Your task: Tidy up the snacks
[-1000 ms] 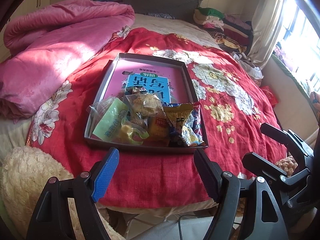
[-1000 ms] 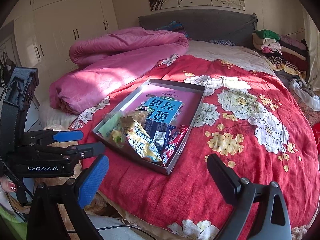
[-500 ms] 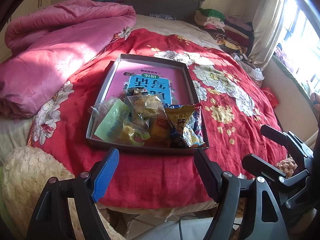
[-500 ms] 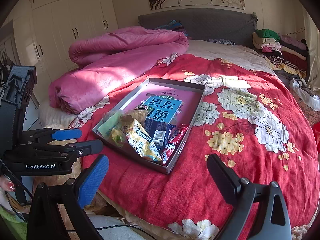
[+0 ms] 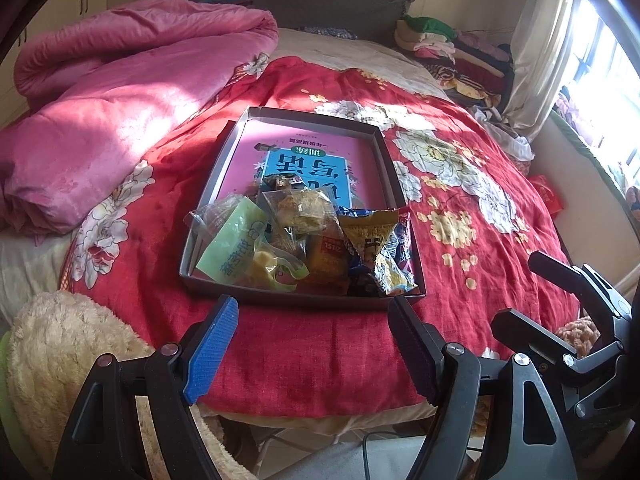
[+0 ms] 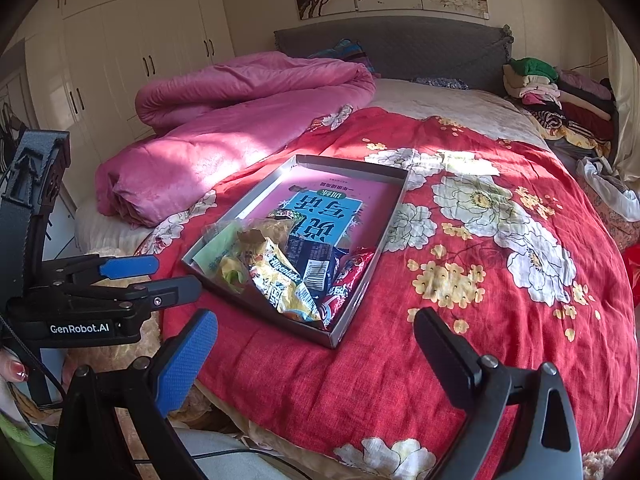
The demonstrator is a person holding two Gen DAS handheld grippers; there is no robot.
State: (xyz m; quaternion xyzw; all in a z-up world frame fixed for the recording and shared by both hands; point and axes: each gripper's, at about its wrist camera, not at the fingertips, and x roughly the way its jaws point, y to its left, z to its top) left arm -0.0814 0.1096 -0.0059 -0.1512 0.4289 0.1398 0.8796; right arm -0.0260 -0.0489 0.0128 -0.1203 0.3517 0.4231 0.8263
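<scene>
Crinkly snack packets [image 5: 304, 240] lie heaped at the near end of the grey cardboard tray [image 5: 384, 148] on the bed, straight ahead of the left claw [image 5: 314, 344], the nearer one; its long axis runs away. Both claws, right claw [image 6: 316, 354] included, hang released, empty.

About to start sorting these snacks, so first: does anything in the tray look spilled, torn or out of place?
Nothing has spilled: every snack packet lies inside the shallow tray. They are heaped untidily at its near end, overlapping, leaving the pink book at the far end bare. I cannot tell whether any wrapper is torn.
</scene>
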